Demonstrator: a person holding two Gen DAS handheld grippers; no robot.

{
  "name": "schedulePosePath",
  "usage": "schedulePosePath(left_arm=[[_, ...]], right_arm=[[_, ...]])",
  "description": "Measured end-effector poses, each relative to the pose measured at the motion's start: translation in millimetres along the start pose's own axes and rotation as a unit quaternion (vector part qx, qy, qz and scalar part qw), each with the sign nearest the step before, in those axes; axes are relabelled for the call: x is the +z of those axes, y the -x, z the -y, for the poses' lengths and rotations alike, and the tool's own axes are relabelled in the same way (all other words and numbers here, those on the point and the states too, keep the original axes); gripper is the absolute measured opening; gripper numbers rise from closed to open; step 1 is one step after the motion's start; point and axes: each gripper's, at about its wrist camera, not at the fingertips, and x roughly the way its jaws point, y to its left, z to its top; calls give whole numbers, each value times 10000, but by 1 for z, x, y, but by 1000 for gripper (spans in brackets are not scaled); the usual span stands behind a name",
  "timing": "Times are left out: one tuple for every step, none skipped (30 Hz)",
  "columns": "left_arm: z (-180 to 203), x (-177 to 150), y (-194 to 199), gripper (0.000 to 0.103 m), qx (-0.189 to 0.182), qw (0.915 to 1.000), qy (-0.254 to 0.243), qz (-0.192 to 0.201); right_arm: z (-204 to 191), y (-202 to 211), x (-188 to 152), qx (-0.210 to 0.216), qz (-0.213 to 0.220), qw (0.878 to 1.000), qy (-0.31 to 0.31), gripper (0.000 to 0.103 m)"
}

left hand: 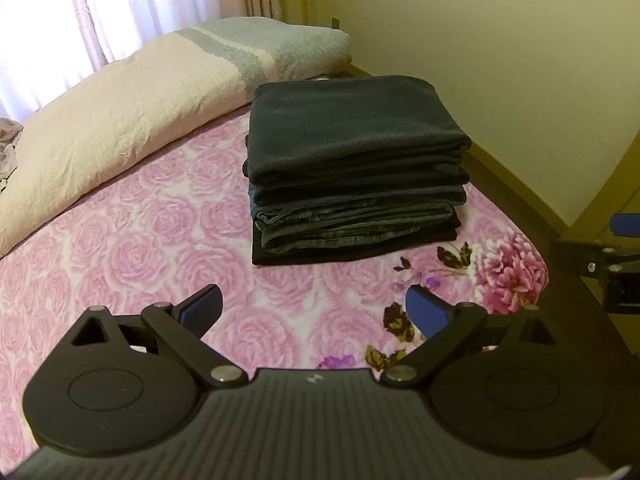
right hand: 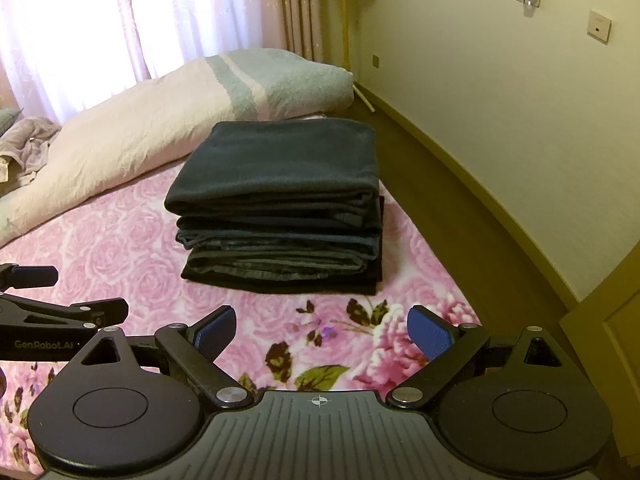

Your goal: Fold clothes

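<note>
The only readable writing is "GenRobot.AI" in pale letters on the side of the left gripper (right hand: 80, 312), seen at the left edge of the right wrist view. A stack (left hand: 356, 168) of folded dark clothes sits on the bed (left hand: 140, 264), toward its right edge and near the wall (left hand: 500, 80); the top piece is dark blue-grey, with denim-like layers under it and a black piece at the bottom. The stack's folded edges face the cameras, and its long axis appears to run away from them toward the head of the bed. Behind it lies a pale quilt (left hand: 112, 120) with a grey-blue striped end, stretching leftward along the bed, and crumpled light fabric (right hand: 28, 140) lies at the far left. Curtains (right hand: 120, 20) hang behind, and wall plates (right hand: 599, 26) are mounted on the wall. The bed cover is pink with rose print. Nothing lies between either gripper and the stack. The right gripper (right hand: 320, 334) is spread wide and holds nothing; the left gripper is likewise wide and holds nothing, both hovering over the bed just short of the stack.
</note>
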Motion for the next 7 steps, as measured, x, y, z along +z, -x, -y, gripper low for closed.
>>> schedulePosePath(left_arm=[[0, 0, 0, 97, 8, 10000, 11, 0], [0, 0, 0, 97, 16, 10000, 22, 1], [0, 0, 0, 97, 20, 10000, 31, 0], [0, 0, 0, 97, 24, 10000, 39, -1], [0, 0, 0, 98, 23, 10000, 50, -2], [-1, 0, 1, 98, 25, 10000, 61, 23], [-1, 0, 2, 98, 27, 10000, 71, 47]], right_arm=[[0, 0, 0, 12, 2, 10000, -3, 95], [-1, 0, 1, 18, 8, 10000, 6, 95], [-1, 1, 1, 24, 14, 10000, 17, 95], [-2, 1, 1, 30, 23, 10000, 29, 95], [-3, 1, 2, 35, 33, 10000, 42, 95], [-3, 1, 2, 42, 31, 10000, 46, 95], [-3, 1, 2, 48, 29, 10000, 50, 95]])
